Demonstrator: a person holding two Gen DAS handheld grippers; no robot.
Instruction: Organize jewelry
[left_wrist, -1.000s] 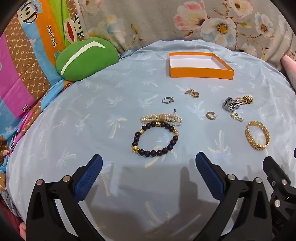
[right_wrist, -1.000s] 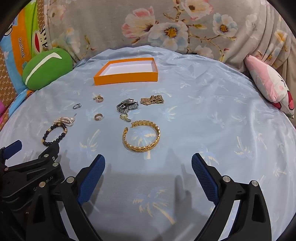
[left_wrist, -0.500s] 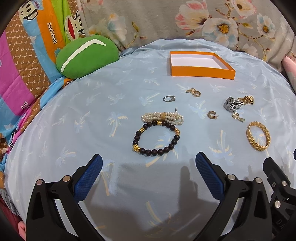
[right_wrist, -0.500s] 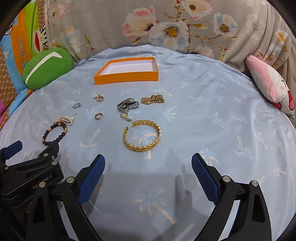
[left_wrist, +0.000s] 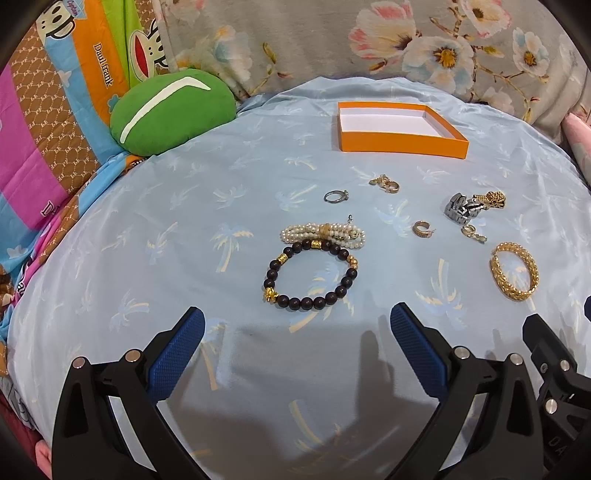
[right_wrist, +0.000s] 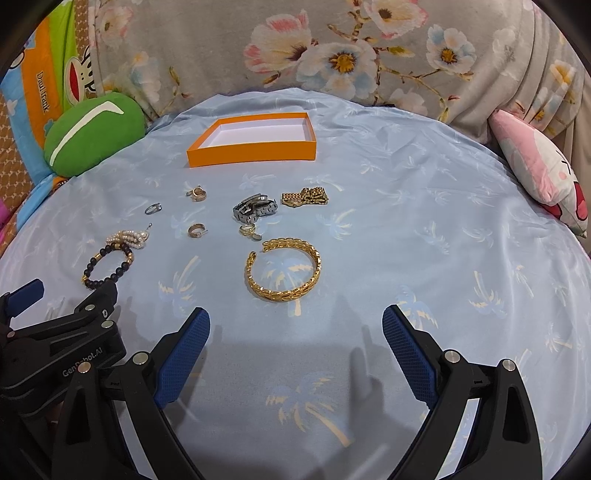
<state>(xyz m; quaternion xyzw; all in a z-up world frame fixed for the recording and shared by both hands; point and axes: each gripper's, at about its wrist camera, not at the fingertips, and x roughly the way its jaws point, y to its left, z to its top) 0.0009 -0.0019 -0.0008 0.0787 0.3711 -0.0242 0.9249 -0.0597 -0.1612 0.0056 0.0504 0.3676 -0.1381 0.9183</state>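
An empty orange box (left_wrist: 400, 132) (right_wrist: 255, 140) lies at the far side of the blue sheet. Jewelry is spread in front of it: a dark bead bracelet (left_wrist: 310, 275) (right_wrist: 107, 266), a pearl bracelet (left_wrist: 322, 233) (right_wrist: 127, 238), a silver ring (left_wrist: 336, 195) (right_wrist: 153, 208), a gold cuff (left_wrist: 514, 271) (right_wrist: 282, 269), a silver watch band (left_wrist: 463, 210) (right_wrist: 255, 208), a gold chain (right_wrist: 305, 197) and small gold earrings (left_wrist: 421, 229) (right_wrist: 195, 229). My left gripper (left_wrist: 297, 332) is open just short of the bead bracelet. My right gripper (right_wrist: 295, 332) is open just short of the gold cuff.
A green cushion (left_wrist: 171, 112) (right_wrist: 92, 138) sits at the far left, a pink plush pillow (right_wrist: 543, 173) at the far right. A floral cloth (right_wrist: 332, 48) rises behind the box. The left gripper's body (right_wrist: 59, 332) shows at the lower left of the right wrist view.
Both views have shifted only slightly; the jewelry lies where it was and both grippers stay open.
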